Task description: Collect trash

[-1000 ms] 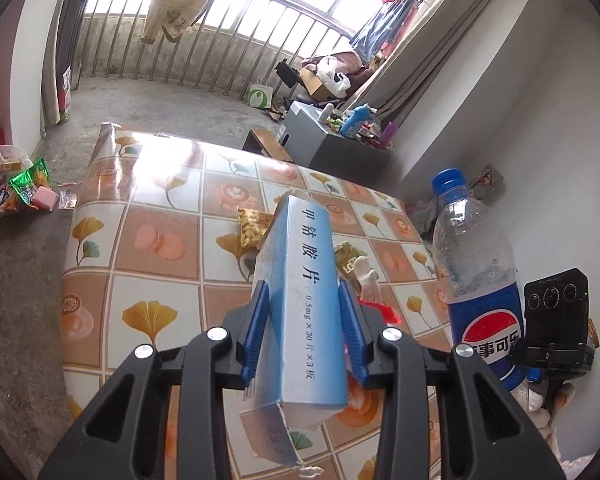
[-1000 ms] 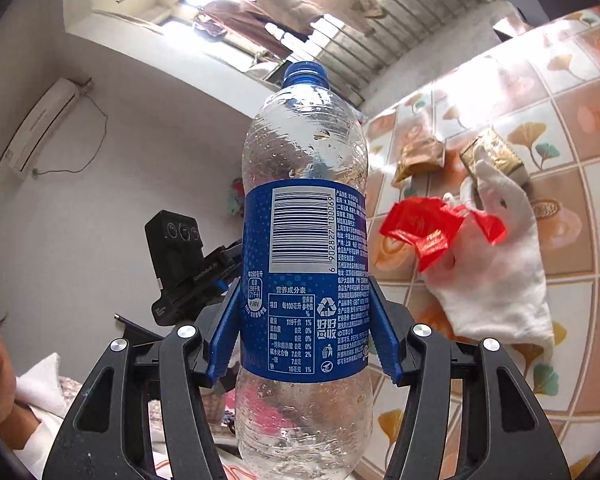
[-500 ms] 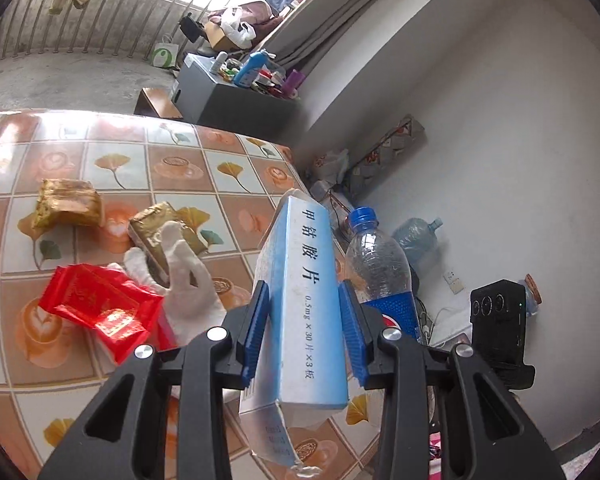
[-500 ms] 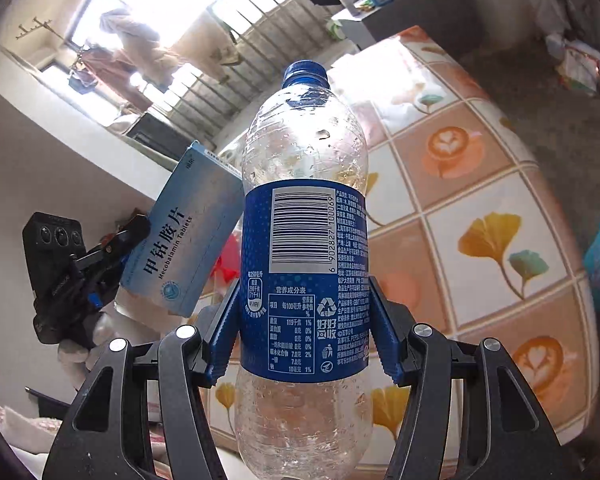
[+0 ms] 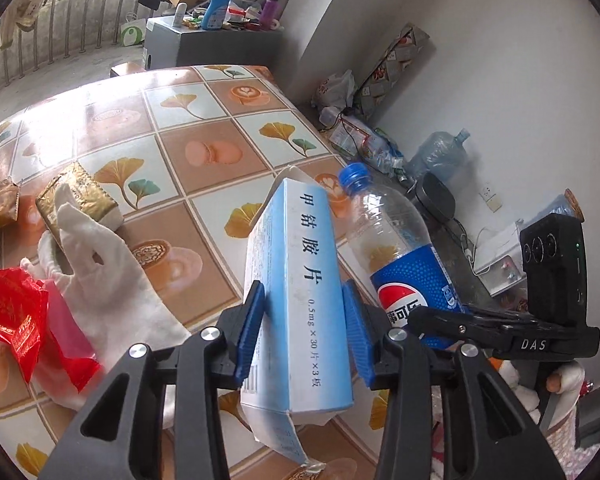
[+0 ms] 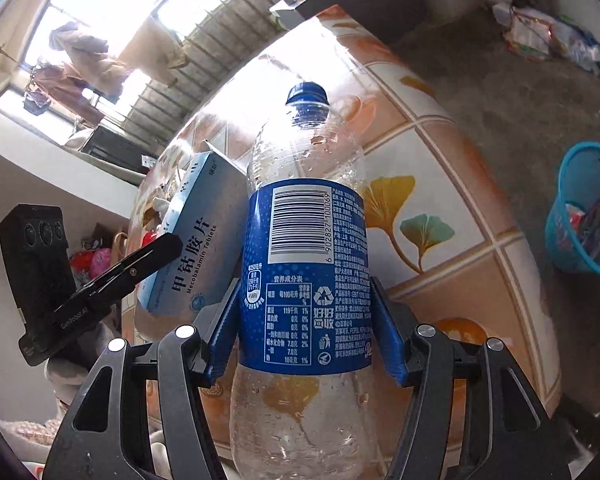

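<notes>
My left gripper (image 5: 304,328) is shut on a light blue medicine box (image 5: 300,280), held up above the tiled table (image 5: 204,128). My right gripper (image 6: 306,324) is shut on an empty Pepsi bottle (image 6: 304,264) with a blue label and cap; the bottle also shows in the left wrist view (image 5: 400,256), just right of the box. The box shows in the right wrist view (image 6: 196,240) left of the bottle. On the table lie a red wrapper (image 5: 16,316), a white glove (image 5: 100,264) and gold packets (image 5: 76,196). A blue trash basket (image 6: 584,208) stands on the floor at right.
A grey cabinet (image 5: 204,40) with bottles stands beyond the table. Bags and a water jug (image 5: 440,152) clutter the floor by the wall. The table edge (image 6: 520,240) runs between the bottle and the basket.
Both grippers have swung right with their loads. The blue basket has come into the right wrist view. The box and bottle are now close side by side.
</notes>
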Demonstrator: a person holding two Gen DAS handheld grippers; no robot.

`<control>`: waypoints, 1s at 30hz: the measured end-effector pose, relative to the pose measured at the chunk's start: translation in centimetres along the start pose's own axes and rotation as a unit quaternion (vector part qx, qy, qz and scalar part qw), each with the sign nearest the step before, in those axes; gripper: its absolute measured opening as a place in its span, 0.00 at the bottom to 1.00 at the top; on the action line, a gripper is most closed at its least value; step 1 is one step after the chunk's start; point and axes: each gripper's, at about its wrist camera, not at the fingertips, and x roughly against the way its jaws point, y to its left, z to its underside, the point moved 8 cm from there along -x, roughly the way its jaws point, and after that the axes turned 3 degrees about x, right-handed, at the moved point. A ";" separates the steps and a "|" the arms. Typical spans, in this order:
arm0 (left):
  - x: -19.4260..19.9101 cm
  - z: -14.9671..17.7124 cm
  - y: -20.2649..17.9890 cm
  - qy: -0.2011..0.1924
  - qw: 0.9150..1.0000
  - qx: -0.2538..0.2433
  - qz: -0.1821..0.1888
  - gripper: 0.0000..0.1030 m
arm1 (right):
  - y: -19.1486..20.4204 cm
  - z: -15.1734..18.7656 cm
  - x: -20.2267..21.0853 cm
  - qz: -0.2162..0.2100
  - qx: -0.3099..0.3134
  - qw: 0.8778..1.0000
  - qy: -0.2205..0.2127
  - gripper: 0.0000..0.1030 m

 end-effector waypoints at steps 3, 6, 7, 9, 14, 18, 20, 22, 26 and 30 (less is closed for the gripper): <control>-0.5 -0.4 -0.4 0.007 1.000 -0.003 0.000 0.41 | 0.5 -0.3 0.4 -0.012 -0.008 1.000 -0.002 0.57; -0.9 -0.7 -0.5 0.018 1.000 0.001 -0.001 0.41 | 0.2 -0.1 0.5 -0.011 -0.010 1.000 -0.003 0.57; -1.2 -0.7 -0.6 0.023 1.000 0.002 -0.001 0.41 | 0.1 0.0 0.5 -0.012 -0.013 1.000 -0.003 0.57; -1.5 -0.7 -0.8 0.025 1.000 -0.001 -0.003 0.42 | -0.3 0.5 0.6 -0.014 -0.016 1.000 -0.002 0.57; -1.8 -1.2 -1.1 0.023 1.000 -0.011 -0.017 0.42 | -0.8 1.0 0.6 -0.034 -0.029 0.999 -0.002 0.57; -1.8 -1.4 -1.2 0.016 0.999 -0.016 -0.027 0.41 | -1.3 0.9 0.7 -0.042 -0.027 0.999 -0.007 0.55; -1.7 -1.5 -1.2 0.011 0.999 -0.020 -0.032 0.39 | -1.3 0.9 1.1 -0.047 -0.028 0.998 -0.011 0.55; -1.6 -1.5 -1.2 0.008 0.999 -0.020 -0.036 0.38 | -1.5 1.0 1.3 -0.053 -0.032 0.998 -0.015 0.54; -1.4 -1.7 -1.3 0.004 0.999 -0.023 -0.039 0.37 | -2.2 1.4 1.9 -0.060 -0.037 0.997 -0.021 0.54; -1.1 -2.2 -1.6 -0.006 0.999 -0.028 -0.040 0.37 | -2.5 1.5 2.5 -0.065 -0.041 0.997 -0.027 0.54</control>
